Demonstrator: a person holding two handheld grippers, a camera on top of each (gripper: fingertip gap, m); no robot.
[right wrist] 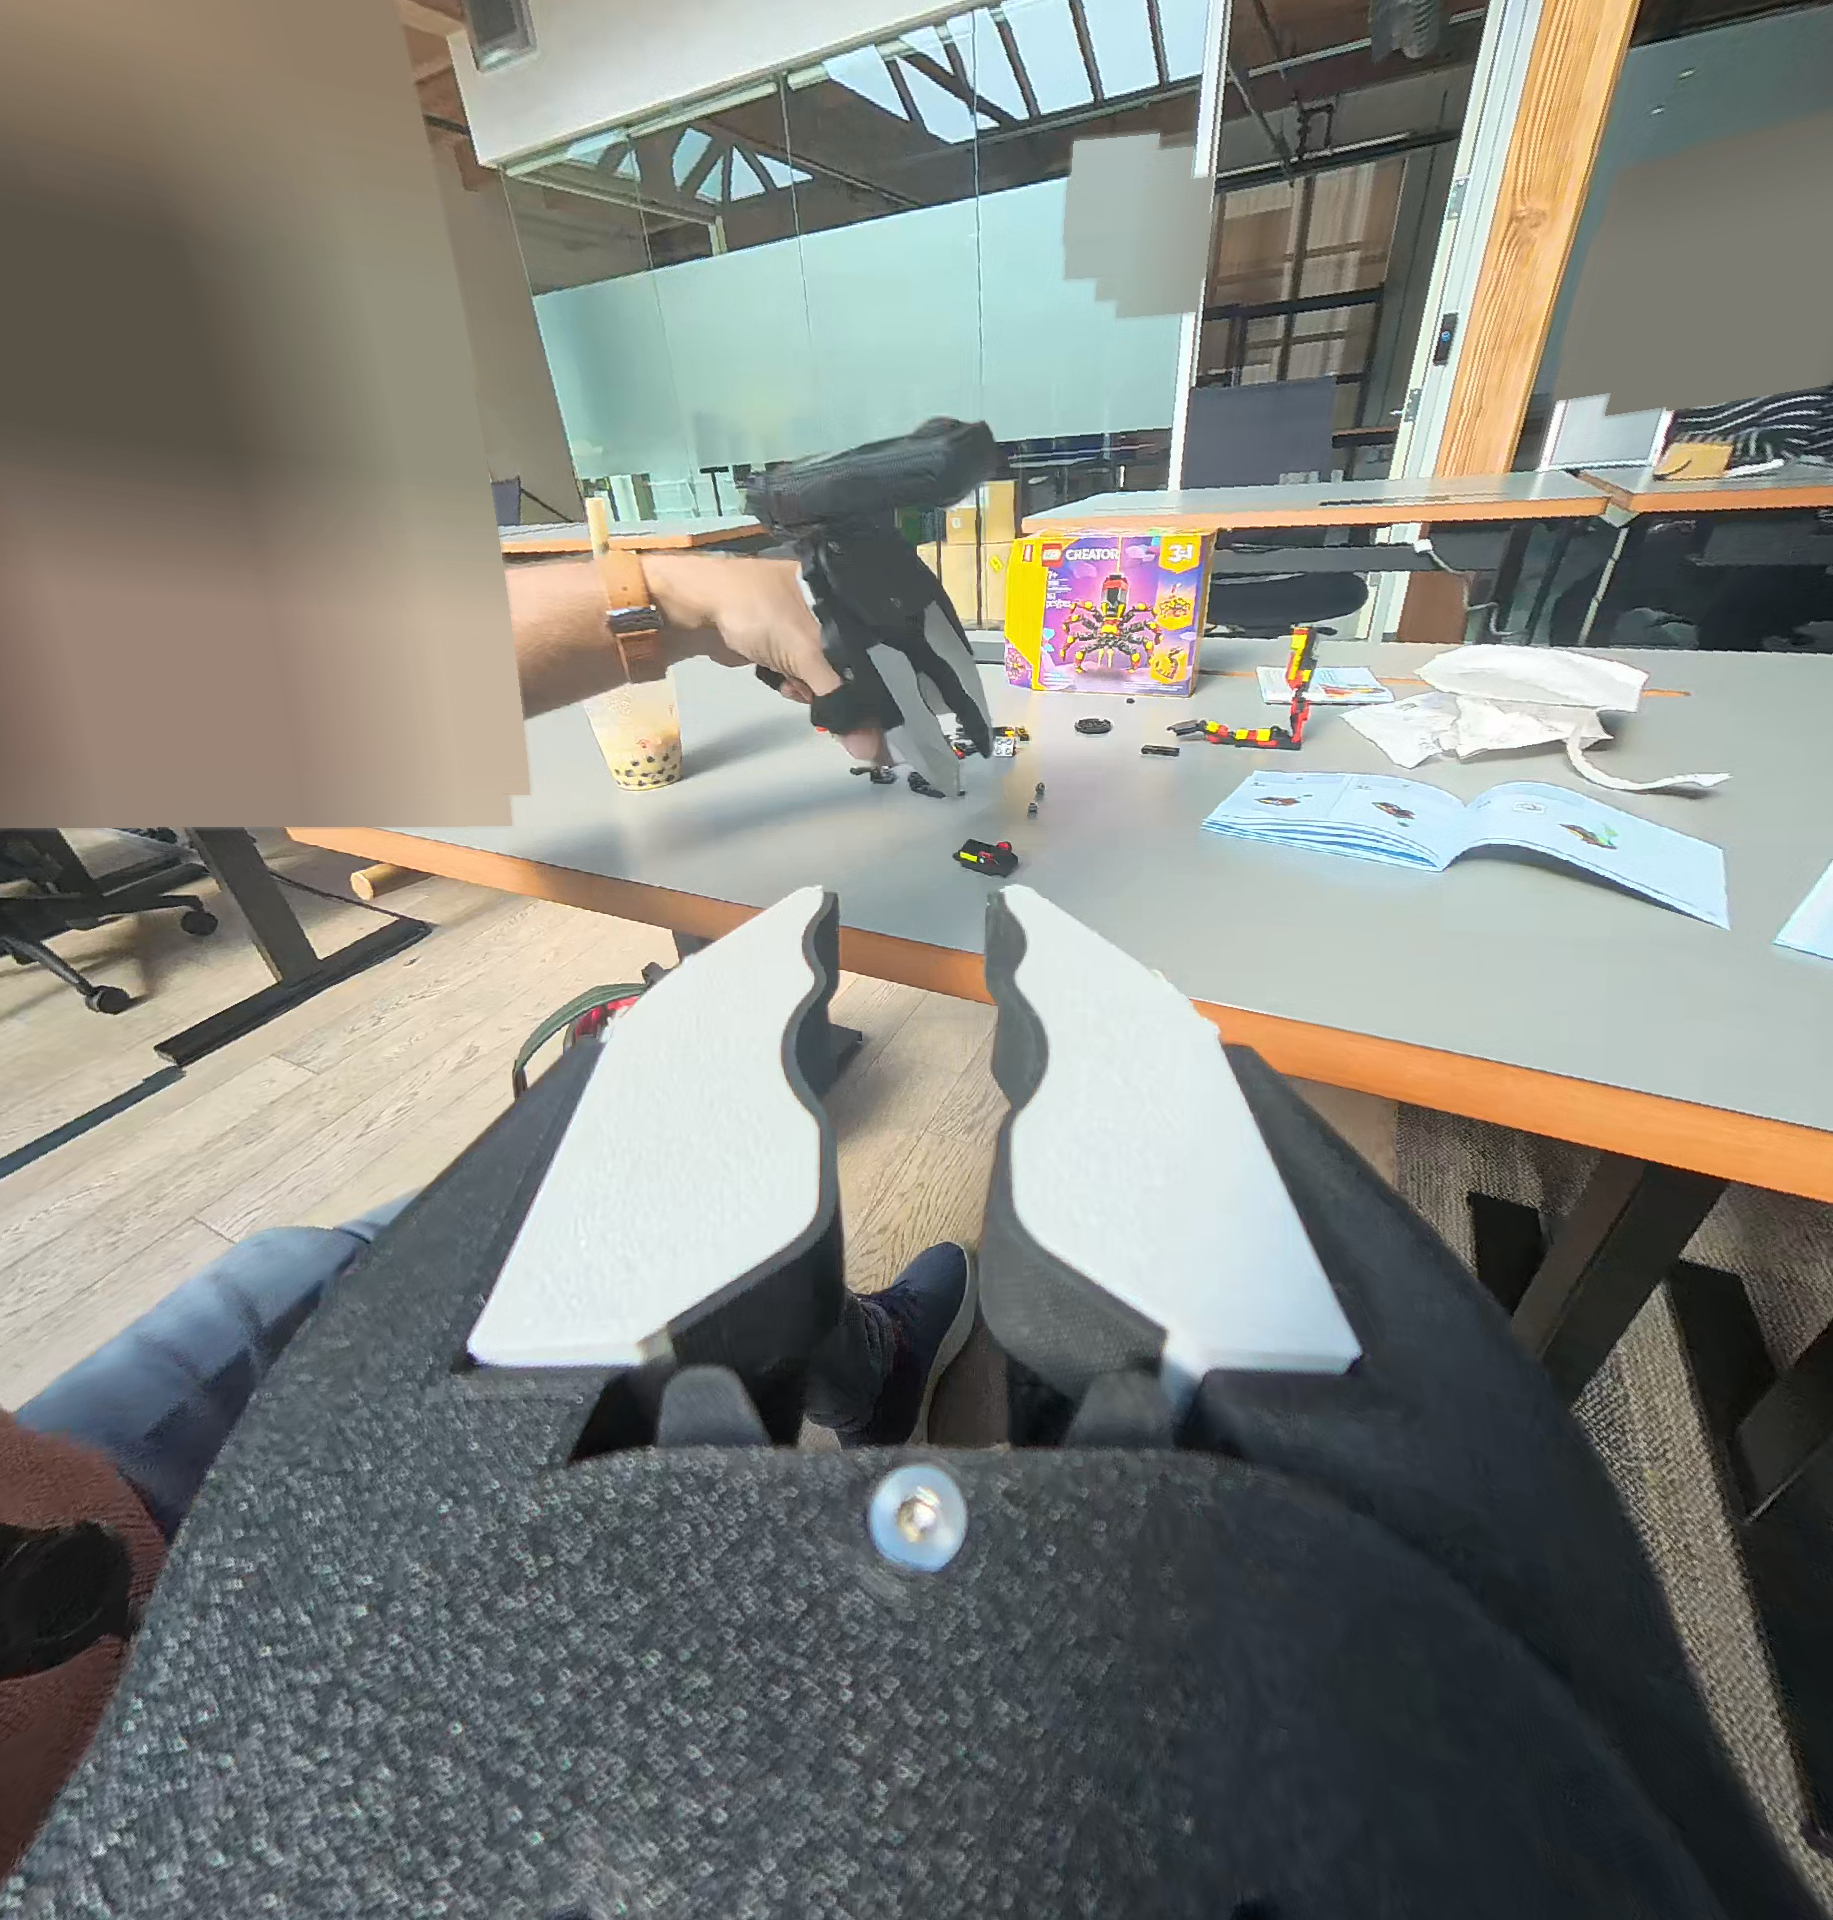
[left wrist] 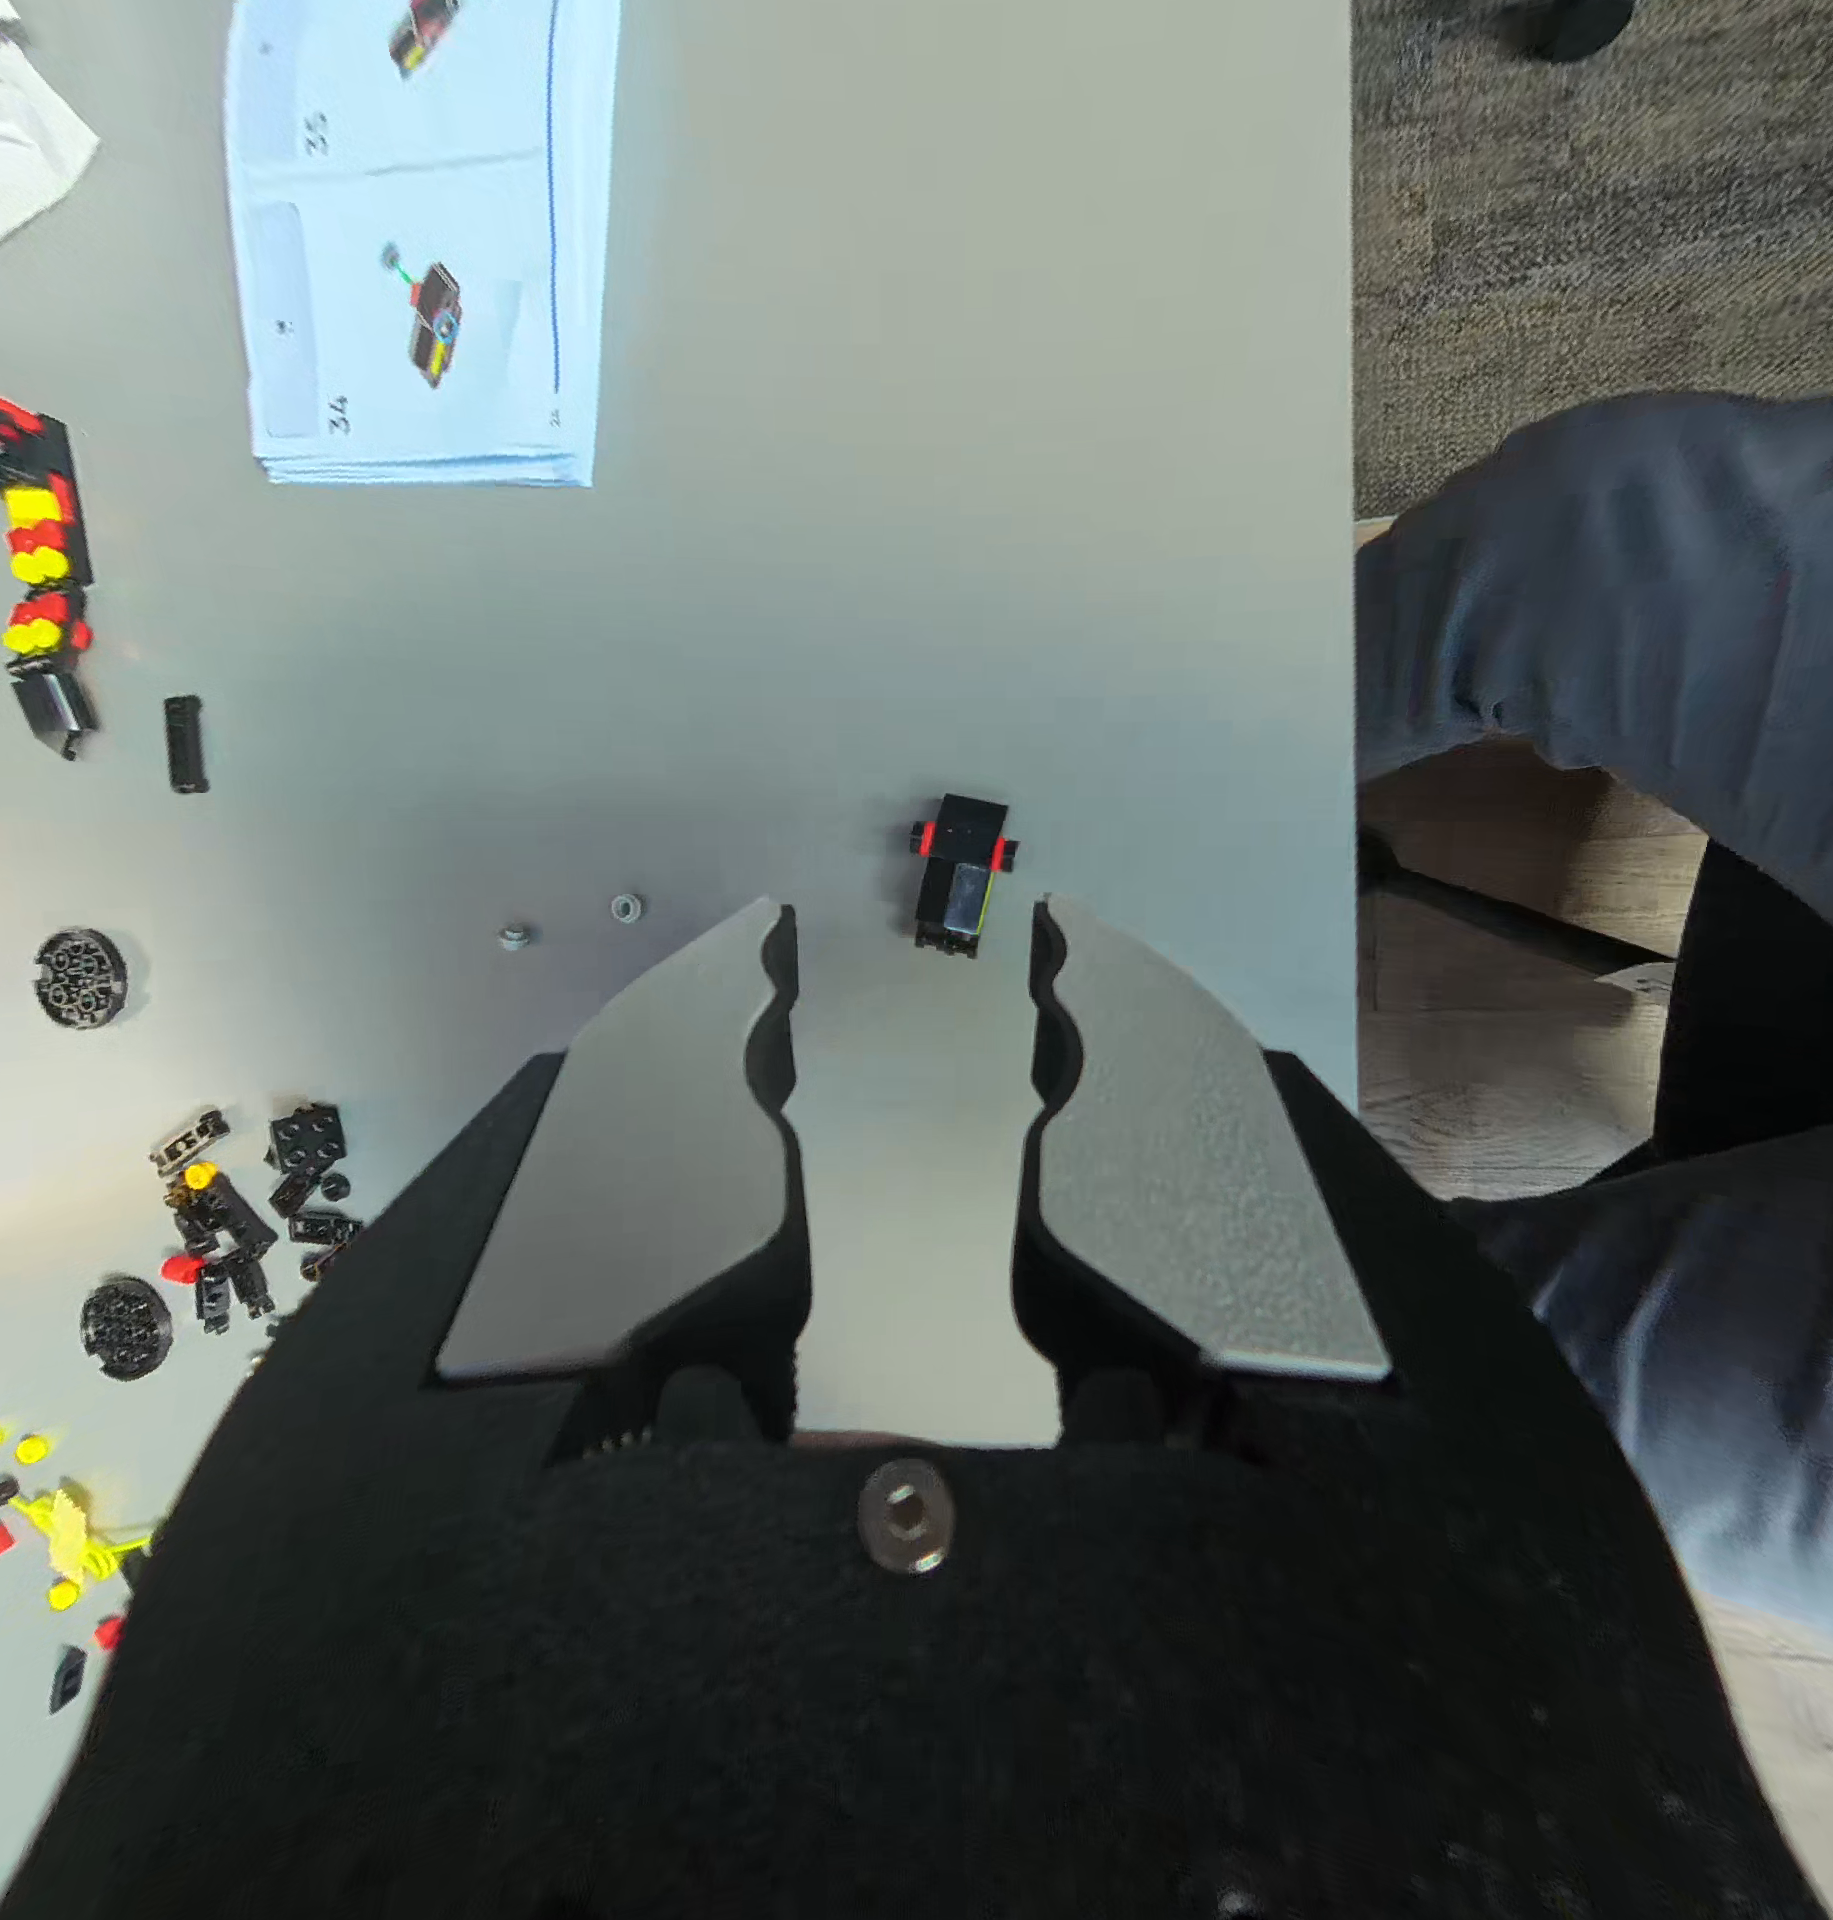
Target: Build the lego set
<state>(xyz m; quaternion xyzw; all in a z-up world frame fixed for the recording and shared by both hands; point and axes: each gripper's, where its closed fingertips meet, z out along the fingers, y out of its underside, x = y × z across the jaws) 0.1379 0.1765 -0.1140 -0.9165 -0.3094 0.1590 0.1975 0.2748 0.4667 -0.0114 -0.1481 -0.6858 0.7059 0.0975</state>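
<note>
**A:** so which step is being worked on here? The small black sub-build (left wrist: 959,875) with red side pins and a yellow edge is seen lying on the grey table (left wrist: 891,520), just past the tips of the left gripper (left wrist: 910,914). Nothing is held there, the fingers are spread fairly wide with bare tabletop showing between them

**B:** agreed, it's judged to be a pick-up of that sub-build. The instruction booklet (left wrist: 413,249) is left open beside it, and a pile of loose black pieces (left wrist: 247,1216) plus two black round wheel-like parts (left wrist: 81,977) are scattered off to the side, well apart from the build

**A:** and the right gripper (right wrist: 912,904)?

**B:** it's held low, off the table edge, above the floor; fingers parted a bit narrower, nothing gripped. For the next move, the left fingers would probably need to be lowered around the sub-build and closed gently, since it's small and could be knocked away
</note>
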